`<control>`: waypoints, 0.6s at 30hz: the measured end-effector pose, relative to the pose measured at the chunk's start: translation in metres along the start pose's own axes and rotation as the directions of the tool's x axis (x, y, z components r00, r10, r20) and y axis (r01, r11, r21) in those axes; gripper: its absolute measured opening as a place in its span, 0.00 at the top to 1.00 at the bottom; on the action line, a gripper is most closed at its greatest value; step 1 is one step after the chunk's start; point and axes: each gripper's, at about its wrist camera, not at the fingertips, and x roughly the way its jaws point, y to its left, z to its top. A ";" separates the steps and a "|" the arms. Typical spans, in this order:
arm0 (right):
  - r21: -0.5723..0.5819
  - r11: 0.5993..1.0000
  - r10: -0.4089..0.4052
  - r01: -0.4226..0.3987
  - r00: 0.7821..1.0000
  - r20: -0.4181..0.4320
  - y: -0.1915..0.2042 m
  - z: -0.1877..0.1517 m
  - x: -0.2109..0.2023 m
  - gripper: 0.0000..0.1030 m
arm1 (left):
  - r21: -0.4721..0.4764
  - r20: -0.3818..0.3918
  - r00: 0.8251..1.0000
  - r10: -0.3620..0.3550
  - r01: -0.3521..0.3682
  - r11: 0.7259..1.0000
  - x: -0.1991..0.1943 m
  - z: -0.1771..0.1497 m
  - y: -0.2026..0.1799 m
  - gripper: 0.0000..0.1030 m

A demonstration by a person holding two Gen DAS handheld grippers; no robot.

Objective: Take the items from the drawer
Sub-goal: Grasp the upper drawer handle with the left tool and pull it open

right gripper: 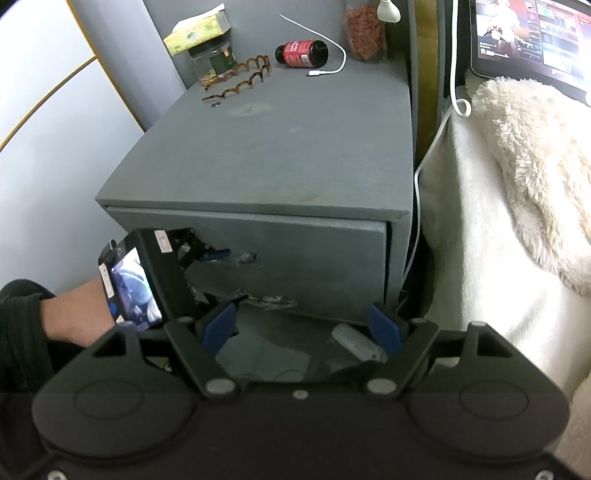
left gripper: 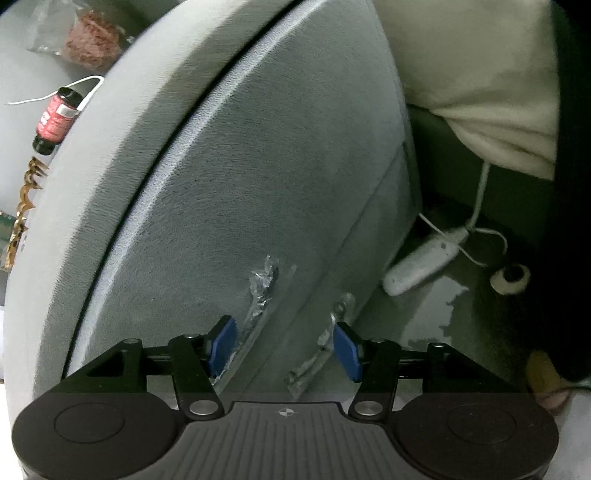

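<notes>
A grey nightstand (right gripper: 280, 155) has two closed drawers. The upper drawer front (right gripper: 303, 251) and its clear, tape-like handle (right gripper: 243, 258) show in the right wrist view. My left gripper (left gripper: 284, 345) is open, its blue pads on either side of the clear handle (left gripper: 264, 291) on the drawer front (left gripper: 258, 184), close to touching. It shows from outside in the right wrist view (right gripper: 210, 254). My right gripper (right gripper: 303, 326) is open and empty, held back in front of the lower drawer handle (right gripper: 269, 301).
On the nightstand top lie a red-labelled bottle (right gripper: 301, 53), brown hair clips (right gripper: 236, 79), a white cable (right gripper: 325, 59), a jar (right gripper: 212, 59) and a tissue box (right gripper: 197, 33). A white power strip (left gripper: 424, 264) lies on the floor. A cream blanket (right gripper: 517, 166) is at right.
</notes>
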 end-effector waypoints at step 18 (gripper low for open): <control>0.023 0.999 -0.030 0.030 1.000 0.002 -0.002 -0.001 0.000 0.24 | -0.490 0.246 0.966 -0.080 0.196 0.849 -0.140 -0.037 0.058 0.01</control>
